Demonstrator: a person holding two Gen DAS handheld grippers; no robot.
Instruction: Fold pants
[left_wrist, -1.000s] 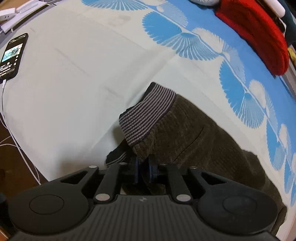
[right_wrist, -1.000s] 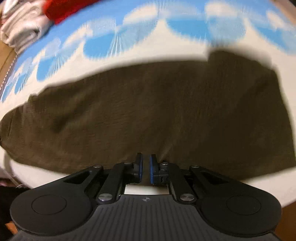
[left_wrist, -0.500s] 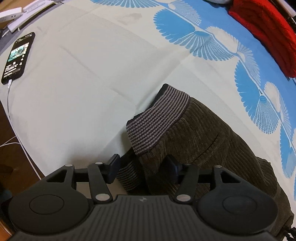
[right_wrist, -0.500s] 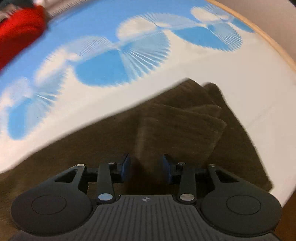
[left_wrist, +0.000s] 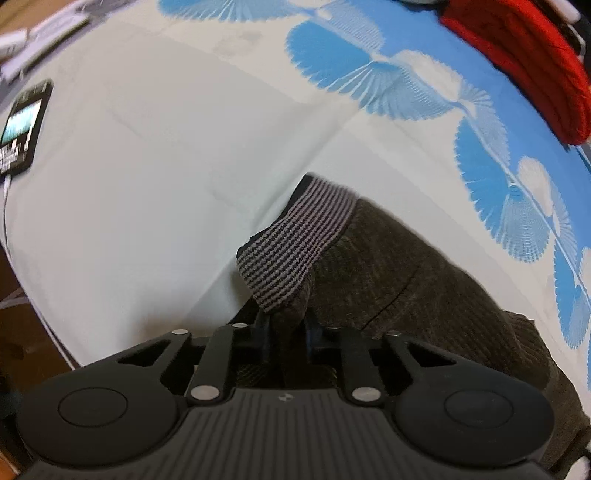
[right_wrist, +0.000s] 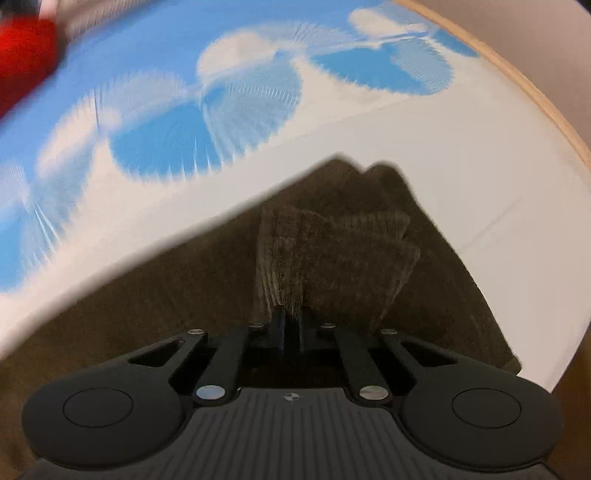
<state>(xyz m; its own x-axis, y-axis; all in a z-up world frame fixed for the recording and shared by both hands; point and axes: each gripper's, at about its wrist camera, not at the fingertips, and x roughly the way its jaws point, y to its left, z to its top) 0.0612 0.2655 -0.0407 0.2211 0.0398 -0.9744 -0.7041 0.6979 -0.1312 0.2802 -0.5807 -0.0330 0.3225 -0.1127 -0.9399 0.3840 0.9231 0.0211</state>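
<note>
We see brown pants on a white-blue sheet; a lit phone, its writing unreadable; left gripper clamped on their striped waistband, right gripper pinching a cuff

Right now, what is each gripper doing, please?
Left gripper: just closed on the pants' striped waistband.
Right gripper: just closed on the pants' leg hem.
</note>
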